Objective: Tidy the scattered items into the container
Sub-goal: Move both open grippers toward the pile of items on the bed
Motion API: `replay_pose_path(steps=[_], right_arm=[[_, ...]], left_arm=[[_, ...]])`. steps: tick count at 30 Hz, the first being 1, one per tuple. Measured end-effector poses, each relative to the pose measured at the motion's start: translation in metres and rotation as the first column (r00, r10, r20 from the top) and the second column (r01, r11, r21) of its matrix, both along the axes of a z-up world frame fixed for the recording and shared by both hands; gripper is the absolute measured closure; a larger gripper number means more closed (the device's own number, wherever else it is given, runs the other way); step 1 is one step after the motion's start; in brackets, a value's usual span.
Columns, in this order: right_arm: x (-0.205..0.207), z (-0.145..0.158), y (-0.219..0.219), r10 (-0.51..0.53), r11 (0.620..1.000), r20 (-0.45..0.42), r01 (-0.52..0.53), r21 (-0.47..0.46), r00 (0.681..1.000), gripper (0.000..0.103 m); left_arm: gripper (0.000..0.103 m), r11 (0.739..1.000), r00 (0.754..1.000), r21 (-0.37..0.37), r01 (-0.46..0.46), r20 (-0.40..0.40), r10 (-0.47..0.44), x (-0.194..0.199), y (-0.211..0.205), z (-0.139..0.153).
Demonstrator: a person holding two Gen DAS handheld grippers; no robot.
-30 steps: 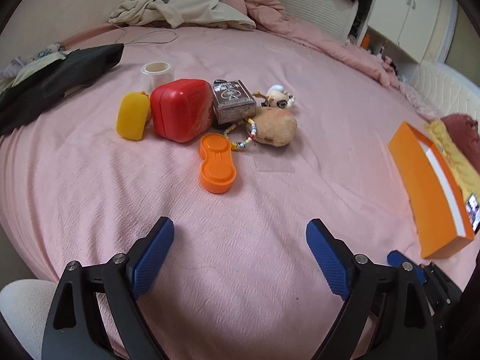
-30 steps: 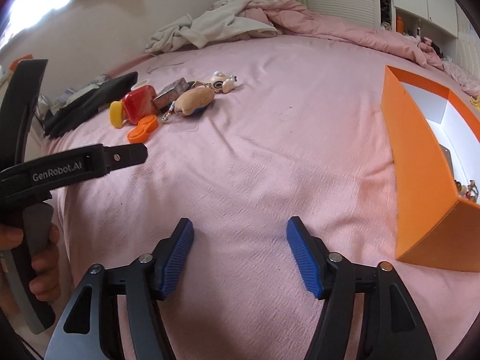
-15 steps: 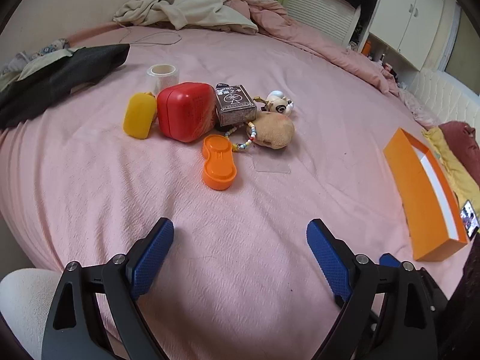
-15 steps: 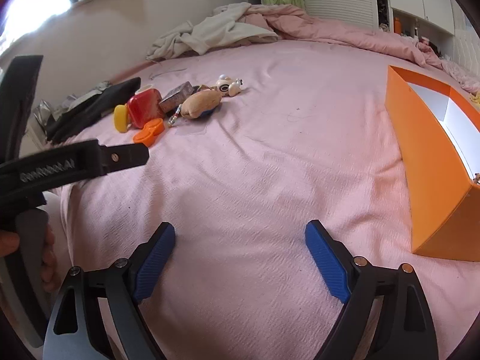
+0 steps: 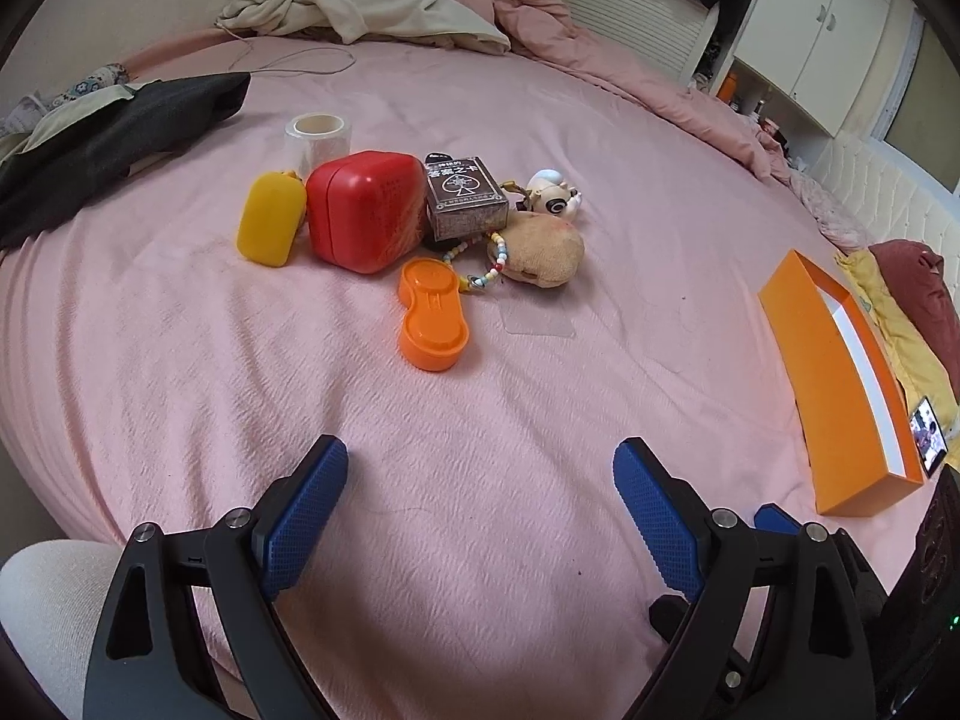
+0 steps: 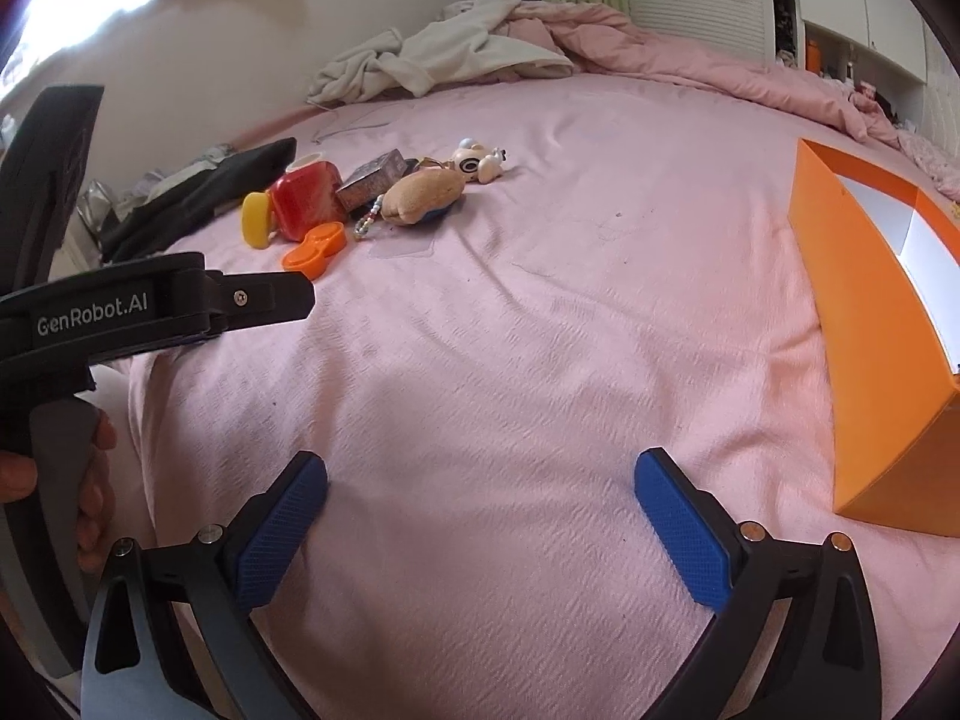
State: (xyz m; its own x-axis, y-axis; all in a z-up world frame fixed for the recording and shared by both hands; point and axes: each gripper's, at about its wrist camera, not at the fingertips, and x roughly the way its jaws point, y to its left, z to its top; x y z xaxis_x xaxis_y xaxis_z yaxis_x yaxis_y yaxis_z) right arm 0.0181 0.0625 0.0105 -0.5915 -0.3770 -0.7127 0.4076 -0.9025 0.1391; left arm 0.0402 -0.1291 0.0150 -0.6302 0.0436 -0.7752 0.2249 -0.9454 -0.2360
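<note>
A cluster of small items lies on the pink bed: a yellow case (image 5: 271, 227), a red box (image 5: 365, 210), a card box (image 5: 467, 197), a tan plush (image 5: 543, 248) with a bead chain, a small figurine (image 5: 555, 193), an orange case (image 5: 431, 313) and a tape roll (image 5: 317, 135). The orange container (image 5: 840, 384) stands at the right, open side up. My left gripper (image 5: 480, 480) is open and empty, well short of the cluster. My right gripper (image 6: 480, 495) is open and empty over bare sheet, left of the container (image 6: 864, 324).
A black bag (image 5: 120, 120) lies at the far left. Crumpled clothes (image 5: 360, 0) and a pink duvet (image 5: 600, 54) are heaped at the back. A phone (image 5: 929, 443) sits beyond the container. A hand (image 6: 90, 480) holds the left gripper's handle.
The right gripper's jaws have spread wider. The left wrist view has tilted slightly, so the cluster and container sit a little lower in it.
</note>
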Motion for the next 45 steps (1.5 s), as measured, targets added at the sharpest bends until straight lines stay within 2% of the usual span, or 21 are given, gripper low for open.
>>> replay_pose_path(steps=[2,4,7,8,11,14,19,23,30,36,42,45], right_arm=[[0.004,0.002,-0.003,-0.012,1.0,-0.017,0.013,0.021,1.0,0.001],[0.007,0.005,-0.005,-0.013,1.0,-0.028,0.014,0.026,1.0,0.001],[0.008,0.011,-0.006,-0.003,1.0,-0.03,0.003,-0.002,1.0,0.007],[0.007,0.013,-0.007,-0.002,1.0,-0.031,0.002,-0.006,1.0,0.012],[0.002,0.021,-0.014,0.013,1.0,-0.032,-0.013,-0.009,0.999,0.013],[-0.003,0.03,-0.024,0.03,0.999,-0.05,-0.031,-0.01,0.998,0.013],[-0.016,0.04,-0.044,0.067,0.998,-0.052,-0.068,-0.012,0.996,0.013],[-0.024,0.047,-0.061,0.092,0.996,-0.068,-0.093,-0.014,0.993,0.013],[-0.03,0.042,-0.071,0.092,0.996,-0.044,-0.093,-0.013,0.995,0.013],[-0.036,0.035,-0.064,0.07,0.997,-0.015,-0.07,-0.023,0.997,0.013],[-0.042,0.033,-0.07,0.07,0.997,0.0,-0.07,-0.025,0.998,0.013],[-0.046,0.035,-0.083,0.095,0.995,-0.002,-0.095,-0.028,0.995,0.013]], left_arm=[[0.013,1.0,1.0,-0.015,-0.006,-0.011,0.006,0.002,0.0,0.004],[0.013,0.999,0.998,-0.03,-0.013,-0.058,0.012,0.009,-0.004,0.014],[0.013,1.0,0.993,-0.028,-0.013,-0.119,0.009,0.018,-0.015,0.032],[0.013,1.0,0.99,-0.015,-0.013,-0.137,0.011,0.02,-0.023,0.039],[0.012,0.999,0.973,0.047,-0.022,-0.23,0.033,0.03,-0.051,0.061],[0.012,0.996,0.967,0.058,-0.061,-0.246,0.074,0.032,-0.078,0.079],[0.012,0.996,0.981,-0.062,-0.058,-0.187,0.046,0.024,-0.107,0.094],[0.012,0.987,0.993,-0.135,-0.087,-0.097,0.074,0.016,-0.117,0.086],[0.012,0.989,0.993,-0.115,-0.094,-0.077,0.085,0.012,-0.117,0.079],[0.012,0.991,0.996,-0.116,-0.062,-0.069,0.054,0.004,-0.115,0.075],[0.012,0.995,0.999,-0.098,-0.013,-0.033,0.009,-0.008,-0.115,0.066],[0.012,0.995,1.0,-0.099,-0.02,-0.004,0.02,-0.016,-0.125,0.062]])
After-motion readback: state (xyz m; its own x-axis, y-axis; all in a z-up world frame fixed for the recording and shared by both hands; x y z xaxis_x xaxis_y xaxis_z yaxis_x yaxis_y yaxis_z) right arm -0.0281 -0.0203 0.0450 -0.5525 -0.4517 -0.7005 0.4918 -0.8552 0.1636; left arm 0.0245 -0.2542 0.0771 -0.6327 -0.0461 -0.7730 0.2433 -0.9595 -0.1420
